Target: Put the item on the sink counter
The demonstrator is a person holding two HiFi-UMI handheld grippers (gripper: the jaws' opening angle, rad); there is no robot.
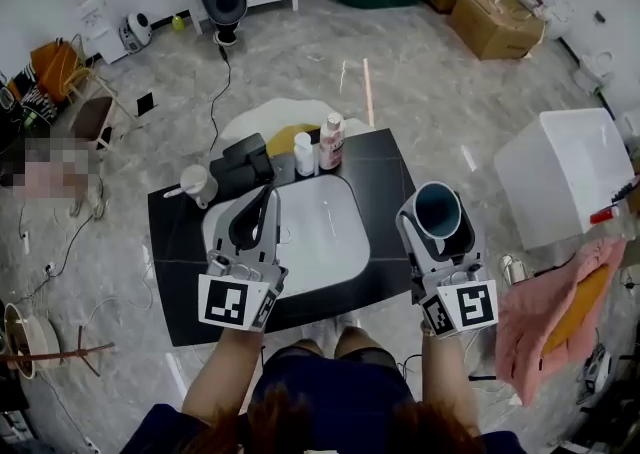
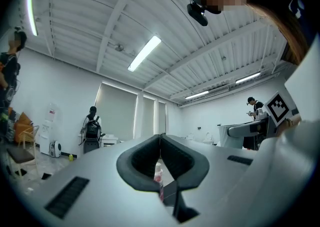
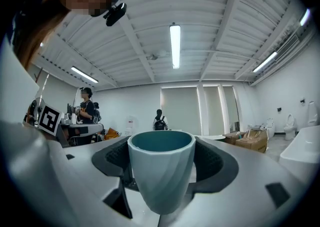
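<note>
Right tongs (image 1: 437,208): clenched on a pale teal cup (image 1: 438,212). In the right gripper view the two dark pads press the cup's (image 3: 161,171) sides just below the rim. The cup is upright, its mouth open, and nothing shows inside it.

Cup position: in the head view it is over the right-hand strip of the black tabletop (image 1: 385,167), just beside the right edge of the white sink (image 1: 325,227). No view shows whether its base touches the tabletop.

Left tongs (image 1: 268,192): clenched with nothing in their grip. In the left gripper view the tongs' (image 2: 160,138) tips meet and the curved pads leave a small gap below them. A pink bottle (image 2: 158,176) is seen through this gap, farther off. In the head view these tongs sit over the sink's left rim.

Back edge of tabletop, behind the sink: a white bottle (image 1: 303,154) and the pink bottle (image 1: 331,142) stand upright, just beside each other. To their left is a black box (image 1: 247,155), and further left a white mug (image 1: 197,183) near the back-left corner.
</note>
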